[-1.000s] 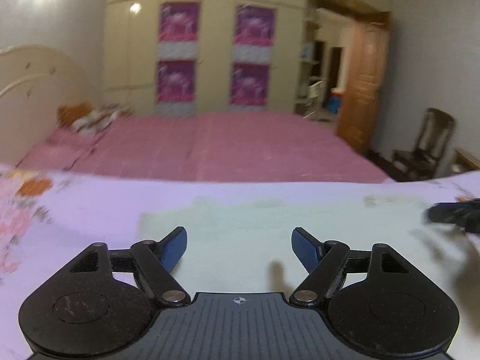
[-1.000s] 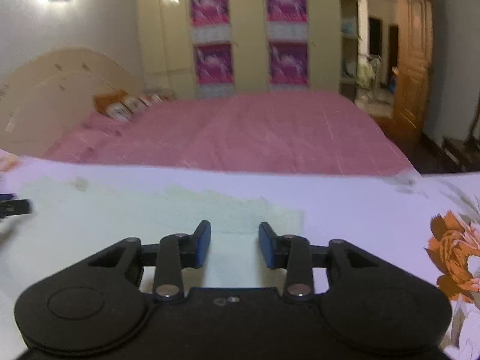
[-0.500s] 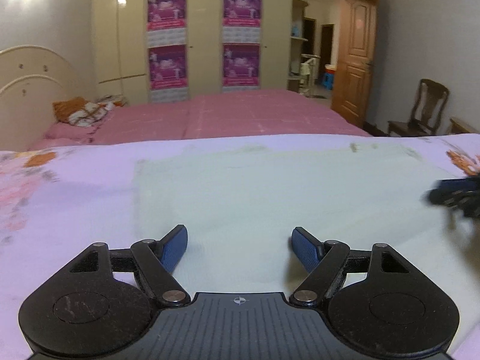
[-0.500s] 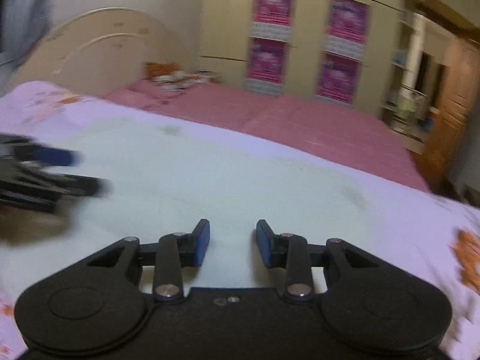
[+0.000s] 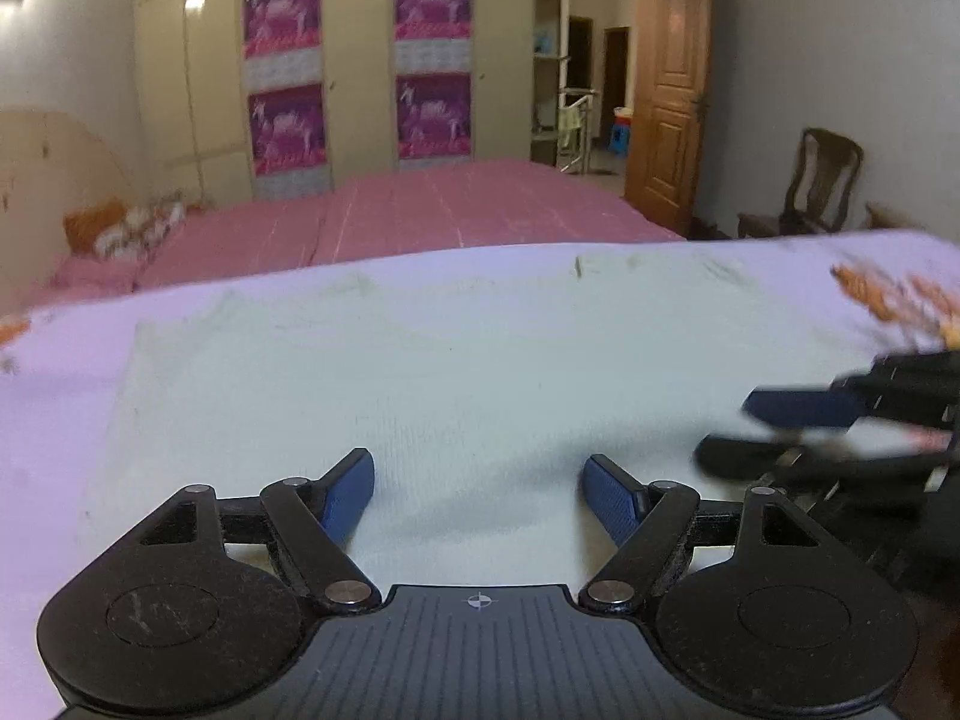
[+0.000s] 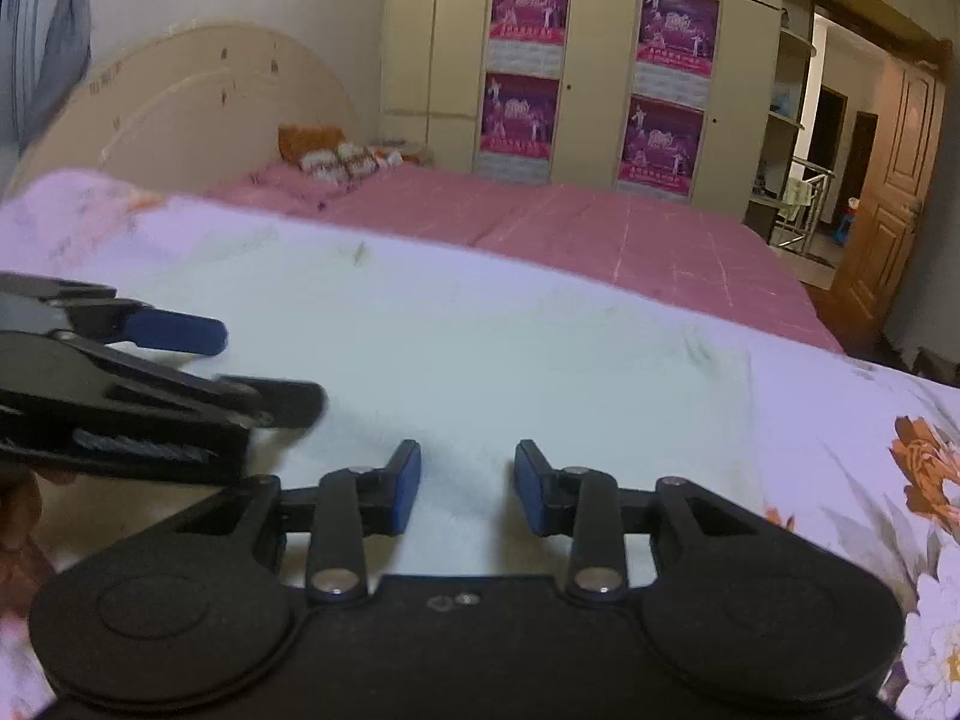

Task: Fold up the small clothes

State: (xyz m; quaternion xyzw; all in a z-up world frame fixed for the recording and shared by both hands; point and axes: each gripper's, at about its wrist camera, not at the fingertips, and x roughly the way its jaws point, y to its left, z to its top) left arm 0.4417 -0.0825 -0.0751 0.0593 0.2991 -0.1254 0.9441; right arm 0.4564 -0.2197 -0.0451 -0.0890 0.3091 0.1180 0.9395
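A pale green garment lies spread flat on a lilac sheet with orange flowers. My left gripper hovers over the garment's near part, open wide, with nothing between its blue pads. In its view my right gripper comes in from the right, low over the cloth. In the right wrist view the garment fills the middle, and my right gripper stands partly open above it with an empty gap. The left gripper shows at the left, close by.
Beyond the flowered sheet lies a pink bed with pillows and a cream headboard. A wardrobe with purple posters lines the far wall. A wooden door and a chair stand at the right.
Both grippers have come forward over the garment and closer together; each now looms larger in the other's view. Neither has taken hold of the cloth.
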